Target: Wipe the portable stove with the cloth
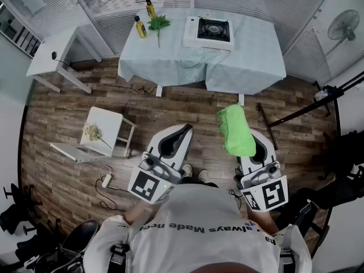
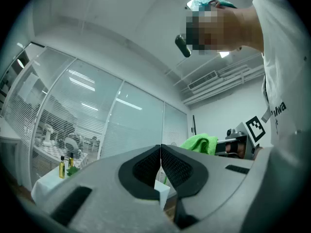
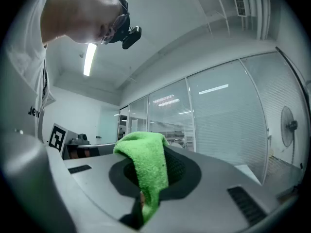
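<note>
The portable stove (image 1: 208, 32), white with a black burner, sits on the far table (image 1: 250, 61) with a pale cloth cover. A bright green cloth (image 1: 237, 131) hangs over my right gripper (image 1: 243, 131), which is shut on it; the same cloth (image 3: 148, 166) drapes between the jaws in the right gripper view. My left gripper (image 1: 181, 131) is held low beside it, jaws pressed together with nothing between them (image 2: 160, 161). Both grippers are well short of the table, above the wooden floor. The green cloth (image 2: 199, 143) also shows in the left gripper view.
Two yellow bottles (image 1: 145, 17) and a green sprig (image 1: 158, 25) stand on the table's left part. A small white side table (image 1: 104, 131) lies at the left on the floor, a white desk (image 1: 54, 53) further back. A tripod (image 1: 318, 104) and a fan (image 1: 342, 28) stand at the right.
</note>
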`<action>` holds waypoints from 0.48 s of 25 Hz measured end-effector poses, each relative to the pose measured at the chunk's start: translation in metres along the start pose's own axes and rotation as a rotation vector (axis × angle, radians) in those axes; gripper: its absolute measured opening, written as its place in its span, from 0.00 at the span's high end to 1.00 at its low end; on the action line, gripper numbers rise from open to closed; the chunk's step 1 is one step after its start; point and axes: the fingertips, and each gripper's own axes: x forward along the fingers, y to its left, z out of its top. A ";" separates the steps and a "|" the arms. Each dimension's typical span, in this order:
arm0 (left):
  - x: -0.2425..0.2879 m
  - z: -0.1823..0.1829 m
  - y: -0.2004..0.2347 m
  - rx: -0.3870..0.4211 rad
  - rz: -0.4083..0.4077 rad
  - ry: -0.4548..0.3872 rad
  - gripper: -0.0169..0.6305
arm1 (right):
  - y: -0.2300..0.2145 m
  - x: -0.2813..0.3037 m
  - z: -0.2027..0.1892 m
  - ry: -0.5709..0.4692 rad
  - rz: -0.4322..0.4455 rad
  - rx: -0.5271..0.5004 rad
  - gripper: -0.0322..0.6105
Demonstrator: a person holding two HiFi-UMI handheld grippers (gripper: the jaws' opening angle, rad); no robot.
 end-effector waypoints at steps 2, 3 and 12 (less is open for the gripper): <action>-0.007 0.002 0.008 -0.001 0.000 0.000 0.95 | 0.007 0.007 0.000 -0.001 -0.006 -0.002 0.91; -0.010 0.002 0.013 -0.002 -0.001 0.000 0.95 | 0.010 0.010 -0.001 -0.003 -0.010 -0.001 0.91; -0.025 -0.004 0.053 -0.023 -0.034 0.020 0.95 | 0.029 0.041 -0.016 -0.011 -0.055 0.043 0.91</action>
